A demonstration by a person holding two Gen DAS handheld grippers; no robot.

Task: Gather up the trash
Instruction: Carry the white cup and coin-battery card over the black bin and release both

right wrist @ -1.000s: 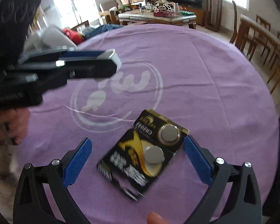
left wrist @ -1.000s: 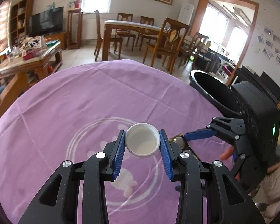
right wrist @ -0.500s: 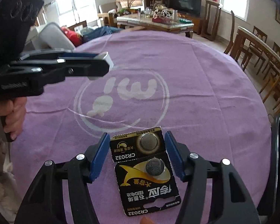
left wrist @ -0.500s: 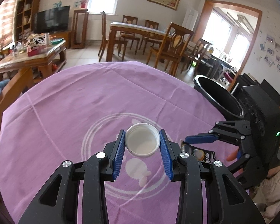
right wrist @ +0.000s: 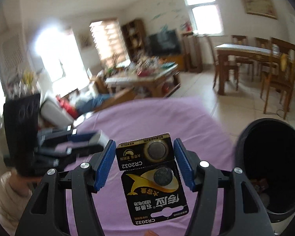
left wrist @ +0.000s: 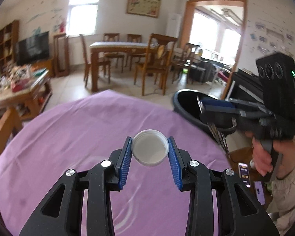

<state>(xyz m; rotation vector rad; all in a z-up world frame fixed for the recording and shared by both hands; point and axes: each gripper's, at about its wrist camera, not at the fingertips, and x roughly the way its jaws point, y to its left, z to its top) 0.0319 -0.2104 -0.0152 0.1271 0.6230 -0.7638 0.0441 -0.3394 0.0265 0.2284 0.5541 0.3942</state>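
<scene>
1. Though my right tongs [right wrist: 145, 162] grip the black battery card [right wrist: 152, 179] by its upper panel, the card's lower edge runs down between the arms, and I cannot read its fine print; only "CR2032" is clear.
2. The card's long axis lies along my fingers, the torn top edge pointing away from me and the hang-slot end toward me. Its print reads upside down from this camera. Two coin cells sit one above the other on its face.
3. My right tongs are closed to the card's width, both blue pads [right wrist: 105, 165] pressing its side edges, the card lifted off the purple tablecloth [right wrist: 147, 118].
4. My left tongs [left wrist: 149, 151] are closed narrowly on a white bottle cap [left wrist: 149, 150], one pad on each side of its rim. The cap's hollow side faces the camera, tilted a little, held above the tablecloth [left wrist: 68, 137].
5. In the left view, my right tongs [left wrist: 204, 110] show side-on and blurred, with the card seen edgewise hanging below them, so its face is hidden there.
6. The black trash bin [right wrist: 273, 163] stands just beside the table at my right; its near rim is cut off by my arm, and something reddish lies dimly inside. In the left view the bin [left wrist: 184, 100] is partly covered by my right tongs.
7. The dining table [left wrist: 123, 46] and chairs beyond are blurred.
</scene>
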